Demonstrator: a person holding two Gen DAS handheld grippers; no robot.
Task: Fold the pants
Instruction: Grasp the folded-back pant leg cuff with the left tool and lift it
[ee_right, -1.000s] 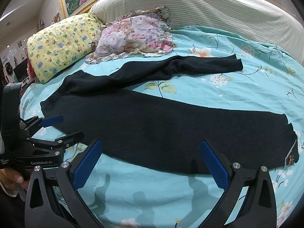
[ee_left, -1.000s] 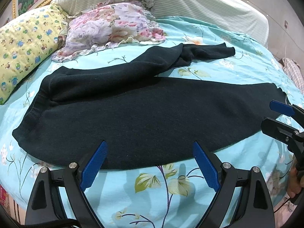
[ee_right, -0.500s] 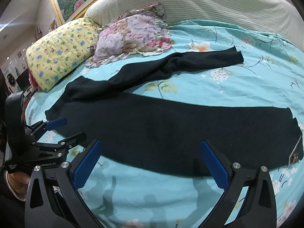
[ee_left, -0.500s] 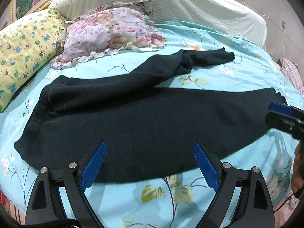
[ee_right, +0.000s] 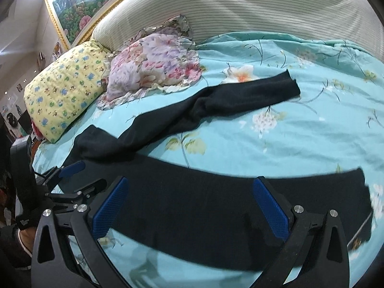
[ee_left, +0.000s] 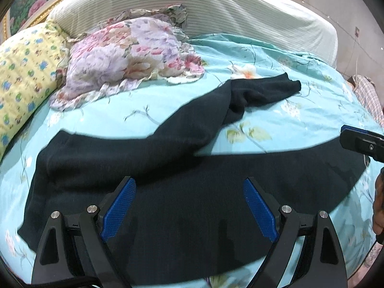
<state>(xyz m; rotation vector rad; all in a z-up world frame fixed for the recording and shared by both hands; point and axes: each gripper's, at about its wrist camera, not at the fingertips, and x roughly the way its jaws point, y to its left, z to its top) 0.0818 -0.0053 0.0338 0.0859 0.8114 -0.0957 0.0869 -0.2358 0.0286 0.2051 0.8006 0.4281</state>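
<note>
Pants [ee_left: 192, 192] beneath spread hand-held gripper [ee_left: 189, 206]

Wide-open left gripper [ee_left: 189, 208] hovers over dark knit pants [ee_left: 192, 168] spread on turquoise floral bedsheet [ee_left: 108, 120].

The pants [ee_left: 192, 206] are dark, matt knit cloth with a fine weave. The bed [ee_left: 276, 55] wears a smooth turquoise cotton-like sheet with printed flowers. The left tongs [ee_left: 189, 212] and right tongs [ee_right: 192, 211] are matt black plastic with shiny metal screws and blue textured pads [ee_left: 118, 212]. The headboard [ee_right: 240, 7] looks ribbed and padded. The floral pillow [ee_right: 153, 64] has thin, frilled fabric.
</note>
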